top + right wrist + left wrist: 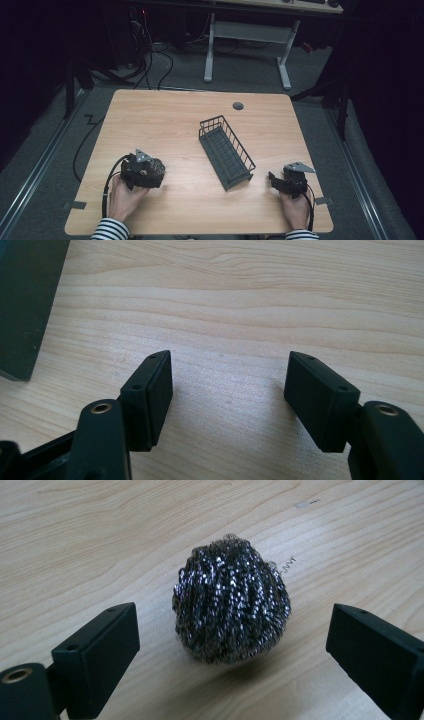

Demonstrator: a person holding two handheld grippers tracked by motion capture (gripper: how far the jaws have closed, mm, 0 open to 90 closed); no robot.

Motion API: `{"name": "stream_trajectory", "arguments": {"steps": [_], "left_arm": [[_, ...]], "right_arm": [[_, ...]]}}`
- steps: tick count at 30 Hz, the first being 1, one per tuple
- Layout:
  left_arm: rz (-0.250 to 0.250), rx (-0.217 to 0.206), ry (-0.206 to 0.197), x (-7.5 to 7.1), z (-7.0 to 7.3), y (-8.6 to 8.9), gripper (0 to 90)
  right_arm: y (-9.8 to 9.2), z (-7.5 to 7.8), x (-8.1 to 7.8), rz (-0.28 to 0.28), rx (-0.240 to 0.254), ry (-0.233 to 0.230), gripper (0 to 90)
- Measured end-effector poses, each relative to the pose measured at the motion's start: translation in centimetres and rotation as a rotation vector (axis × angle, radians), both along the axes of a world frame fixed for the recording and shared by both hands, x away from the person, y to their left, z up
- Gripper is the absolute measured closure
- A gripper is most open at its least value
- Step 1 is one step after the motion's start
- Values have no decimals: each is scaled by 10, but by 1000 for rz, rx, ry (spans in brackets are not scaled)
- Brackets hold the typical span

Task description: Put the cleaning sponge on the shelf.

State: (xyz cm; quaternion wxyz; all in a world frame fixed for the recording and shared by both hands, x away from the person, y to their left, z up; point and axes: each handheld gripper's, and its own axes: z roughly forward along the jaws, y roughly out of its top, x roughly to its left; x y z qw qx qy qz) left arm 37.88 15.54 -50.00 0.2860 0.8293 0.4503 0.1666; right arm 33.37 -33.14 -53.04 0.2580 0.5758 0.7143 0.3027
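Note:
A round steel-wool scourer (231, 599) lies on the wooden table (170, 125). My left gripper (235, 650) is open, and the scourer sits between its two jaws without touching either. In the high view the scourer (156, 167) peeks out at the tip of the left gripper (142, 172), near the table's front left. At the front right my right gripper (276, 181) rests low over bare wood. In its own view the right gripper (229, 390) is open with nothing between the jaws.
A dark wire basket (226, 150) lies at an angle in the middle of the table, and its corner (27, 305) appears at the left of the right gripper view. A round cable grommet (238, 106) marks the far edge. Cables and a desk frame stand beyond.

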Motion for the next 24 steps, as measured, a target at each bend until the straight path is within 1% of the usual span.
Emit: {"name": "stream_trajectory", "arguments": {"steps": [2,3,4,5,6,8,10,13,14,17,18,20,24], "left_arm": [[2,12,5,3,-1,-3,78],[-2,12,4,5,-2,-4,78],[1,16,14,8,-5,-4,90],[1,16,14,8,-5,-4,92],[6,26,22,10,-8,-5,92],[11,35,26,12,-10,-5,104],[8,37,15,12,-11,-6,151],[9,42,15,13,-12,-7,192],[5,53,18,13,-13,-8,219],[-1,55,18,13,-14,-9,321],[-1,58,12,12,-13,-10,349],[0,54,11,12,-13,-10,381],[-3,50,13,12,-13,-8,406]], "right_arm": [[0,0,0,0,-1,0,361],[0,0,0,0,-1,0,361],[0,0,0,0,-1,0,361],[0,0,0,0,-1,0,361],[0,0,0,1,-1,0,361],[0,0,0,1,-1,0,361],[0,0,0,1,0,1,361],[0,0,0,1,0,0,361],[0,0,0,1,0,0,361],[0,0,0,1,0,0,360],[0,0,0,1,0,1,360],[0,0,0,1,0,1,360],[0,0,0,1,0,0,360]]}}
